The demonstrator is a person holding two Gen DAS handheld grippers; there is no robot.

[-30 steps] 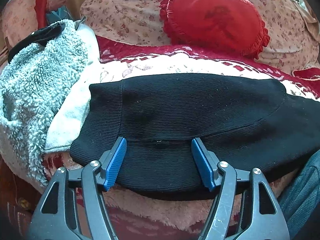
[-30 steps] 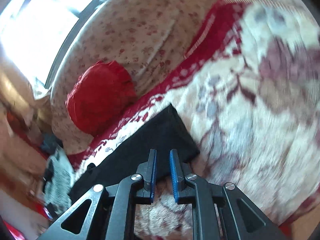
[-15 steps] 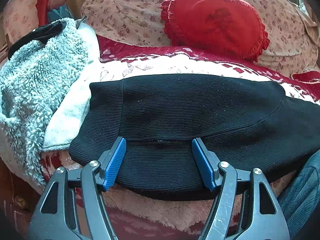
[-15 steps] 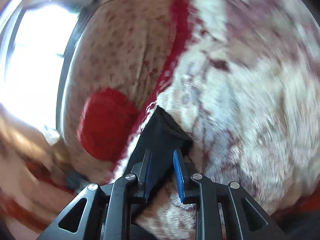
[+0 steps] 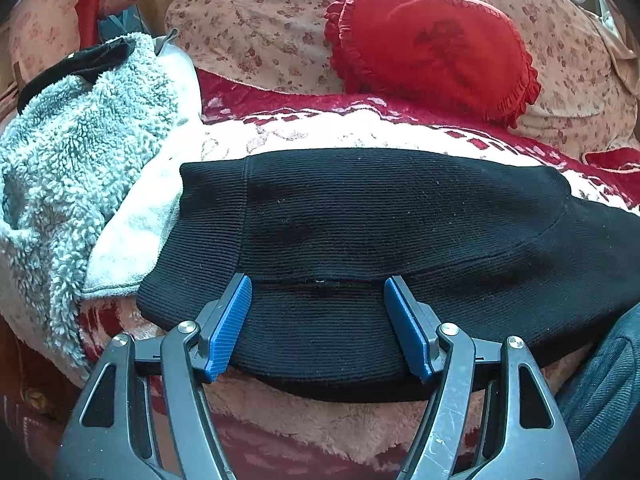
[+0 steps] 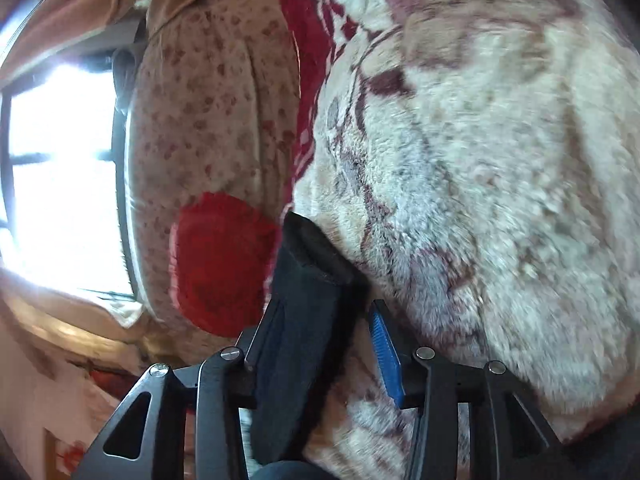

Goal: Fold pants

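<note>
our right claw (image 6: 320, 344), shut a second ago, now spread around the black ribbed knit pants (image 5: 380, 232) hem, lower centre; left claw (image 5: 318, 326) stays apart over the waistband. fold grasp imminent.

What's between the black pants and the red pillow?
In the left wrist view, a strip of the red-and-white blanket lies between the pants and the red pillow. Nothing else sits there.

fleece pile (image 5: 80, 152) crowding left, red cushion (image 5: 432, 48) behind, possibly clearer right
</note>
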